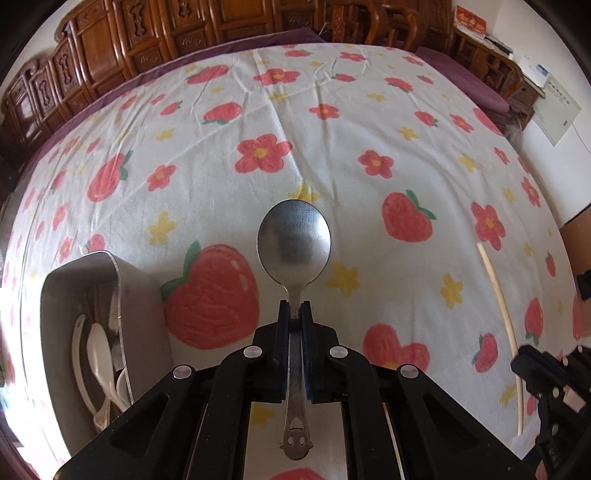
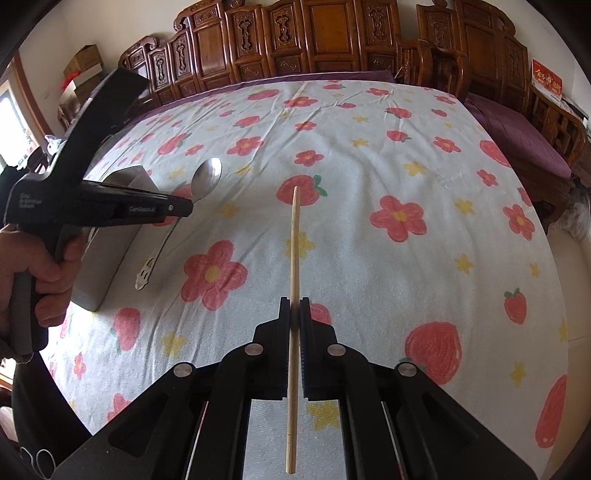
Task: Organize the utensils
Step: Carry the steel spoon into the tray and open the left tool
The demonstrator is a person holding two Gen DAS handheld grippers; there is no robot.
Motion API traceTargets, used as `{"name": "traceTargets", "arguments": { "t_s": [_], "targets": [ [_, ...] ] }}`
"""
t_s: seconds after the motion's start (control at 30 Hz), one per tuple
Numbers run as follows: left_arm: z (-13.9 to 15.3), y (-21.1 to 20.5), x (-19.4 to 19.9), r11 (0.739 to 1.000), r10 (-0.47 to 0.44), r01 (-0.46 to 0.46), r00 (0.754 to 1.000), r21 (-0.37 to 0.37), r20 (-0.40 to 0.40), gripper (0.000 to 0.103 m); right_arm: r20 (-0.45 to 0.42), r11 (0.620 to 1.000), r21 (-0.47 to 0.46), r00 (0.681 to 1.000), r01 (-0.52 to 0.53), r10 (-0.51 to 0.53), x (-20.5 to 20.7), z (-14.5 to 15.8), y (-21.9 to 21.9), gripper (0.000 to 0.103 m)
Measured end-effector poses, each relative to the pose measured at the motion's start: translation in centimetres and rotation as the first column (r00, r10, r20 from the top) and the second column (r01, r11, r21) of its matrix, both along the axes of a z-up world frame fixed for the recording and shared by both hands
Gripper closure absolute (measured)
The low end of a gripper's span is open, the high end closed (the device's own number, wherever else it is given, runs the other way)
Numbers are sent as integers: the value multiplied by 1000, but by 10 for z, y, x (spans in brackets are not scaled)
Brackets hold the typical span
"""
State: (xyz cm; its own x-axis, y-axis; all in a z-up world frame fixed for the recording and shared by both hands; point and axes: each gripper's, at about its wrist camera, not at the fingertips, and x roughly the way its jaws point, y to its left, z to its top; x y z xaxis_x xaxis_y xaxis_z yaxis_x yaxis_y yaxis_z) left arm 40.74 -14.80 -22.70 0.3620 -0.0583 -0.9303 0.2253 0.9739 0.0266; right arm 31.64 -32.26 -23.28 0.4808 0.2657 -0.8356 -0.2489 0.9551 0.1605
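Observation:
My left gripper (image 1: 294, 308) is shut on a metal spoon (image 1: 293, 240), bowl pointing forward, held above the cloth; the same spoon (image 2: 207, 177) and left gripper (image 2: 188, 206) show at the left of the right wrist view. My right gripper (image 2: 294, 304) is shut on a wooden chopstick (image 2: 294, 236), held above the cloth; it also shows at the right of the left wrist view (image 1: 498, 291), with the right gripper (image 1: 532, 365) there. A grey utensil box (image 1: 107, 325) lies at the lower left with white spoons (image 1: 99, 350) inside; it also shows in the right wrist view (image 2: 110, 251).
A white cloth with red flowers and strawberries (image 2: 399, 218) covers the bed. A carved wooden headboard (image 2: 314, 37) runs along the far side. A wooden chair (image 1: 373, 22) and side furniture stand at the far right. A cardboard box (image 1: 576, 236) stands at the right edge.

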Motion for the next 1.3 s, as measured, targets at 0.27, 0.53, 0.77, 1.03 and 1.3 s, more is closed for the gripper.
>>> {"name": "traceTargets", "arguments": {
  "t_s": [0.27,0.53,0.77,1.03,1.3],
  "targets": [
    [33,8,-24,999,-40,41,996,-23,75,98,27,1000,13,999,-18,17,-4,14,8,97],
    [66,26,-40,998,-53,58,990,-39,134,98,58,999,22,997,-45,44,-7,31,26,97],
    [87,63,-52,998,-21,30,984,-48,175,98,72,996,22,993,-92,90,-6,42,62,97],
    [89,115,-57,998,41,-32,983,-51,181,98,89,988,20,984,-156,154,-3,58,114,97],
    [73,152,-60,995,88,-81,983,-55,158,98,97,978,4,974,-206,205,-8,67,152,97]
  ]
}}
